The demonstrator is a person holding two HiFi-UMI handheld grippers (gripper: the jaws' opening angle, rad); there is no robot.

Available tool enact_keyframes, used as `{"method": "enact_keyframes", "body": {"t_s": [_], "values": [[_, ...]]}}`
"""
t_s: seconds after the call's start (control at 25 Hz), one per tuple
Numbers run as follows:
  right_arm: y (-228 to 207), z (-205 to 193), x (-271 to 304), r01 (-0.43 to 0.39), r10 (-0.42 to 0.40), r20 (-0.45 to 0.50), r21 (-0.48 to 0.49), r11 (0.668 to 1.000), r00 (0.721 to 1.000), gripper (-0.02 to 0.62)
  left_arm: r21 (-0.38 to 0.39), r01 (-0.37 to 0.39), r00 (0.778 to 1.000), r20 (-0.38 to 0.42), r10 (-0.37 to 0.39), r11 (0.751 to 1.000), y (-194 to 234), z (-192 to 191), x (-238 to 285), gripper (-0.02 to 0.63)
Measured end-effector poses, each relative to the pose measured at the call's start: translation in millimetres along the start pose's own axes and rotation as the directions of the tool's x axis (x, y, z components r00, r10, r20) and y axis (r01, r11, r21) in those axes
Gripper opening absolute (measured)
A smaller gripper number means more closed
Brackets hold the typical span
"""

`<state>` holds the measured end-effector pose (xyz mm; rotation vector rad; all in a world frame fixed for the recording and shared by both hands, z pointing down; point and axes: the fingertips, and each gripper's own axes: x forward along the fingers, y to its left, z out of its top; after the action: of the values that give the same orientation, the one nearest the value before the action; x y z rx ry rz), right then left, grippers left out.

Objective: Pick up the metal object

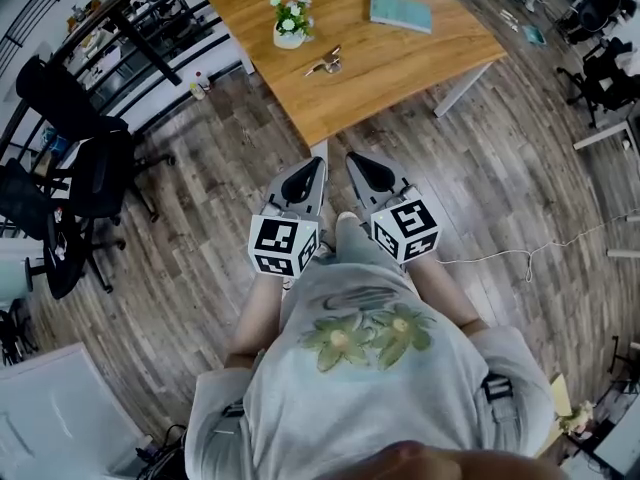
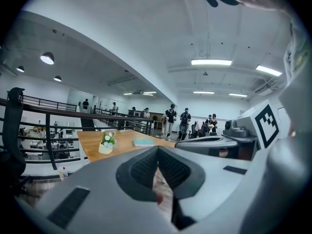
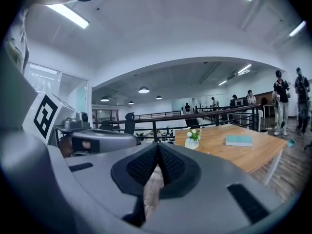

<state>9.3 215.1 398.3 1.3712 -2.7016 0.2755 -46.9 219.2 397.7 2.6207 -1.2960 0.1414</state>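
I'm getting bright, even light from ceiling strip lights (image 2: 211, 62) and a round lamp (image 3: 143, 89). Fisheye is bending the railing (image 2: 47, 140) and blackening both gripper views' corners. Left tongs (image 2: 157, 149) and right tongs (image 3: 157, 146) are blurring up close.

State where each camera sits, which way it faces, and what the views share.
Head view: on the person's head, facing steeply down at the table, floor, shirt, left gripper and right gripper.
Left gripper view: on the left gripper, along its shut jaws toward the table; right gripper alongside.
Right gripper view: on the right gripper, along its shut jaws; left gripper alongside.
Shared: table, flower pot, teal book.
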Motion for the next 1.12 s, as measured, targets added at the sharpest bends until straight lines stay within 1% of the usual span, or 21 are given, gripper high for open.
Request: {"method": "enact_keyframes", "body": {"t_s": [0.12,0.28,0.52,0.8,1.12], "values": [[-6,-1,5,0.015,-0.015,-0.006,0.008,1.0,1.0,0.006,0.002,0.011,1.0,-0.007,-0.011,1.0,4,-1,6,0.014],[-16,2,21,0.015,-0.015,-0.007,0.011,1.0,1.0,0.006,0.002,0.01,1.0,-0.015,-0.01,1.0,14,1,19,0.014],[-31,10,61,-0.015,0.015,-0.038,0.009,1.0,0.999,0.008,-0.018,-0.009,1.0,-0.03,0.008,1.0,47,6,43,0.014],[-63,12,117,-0.053,0.053,-0.094,0.002,0.999,0.994,0.075,-0.044,-0.036,0.998,-0.046,0.034,0.998,91,12,89,0.014],[-110,17,173,-0.057,0.057,-0.134,0.004,0.998,0.989,0.117,-0.059,-0.06,0.996,-0.065,0.056,0.996,135,22,140,0.014]]}}
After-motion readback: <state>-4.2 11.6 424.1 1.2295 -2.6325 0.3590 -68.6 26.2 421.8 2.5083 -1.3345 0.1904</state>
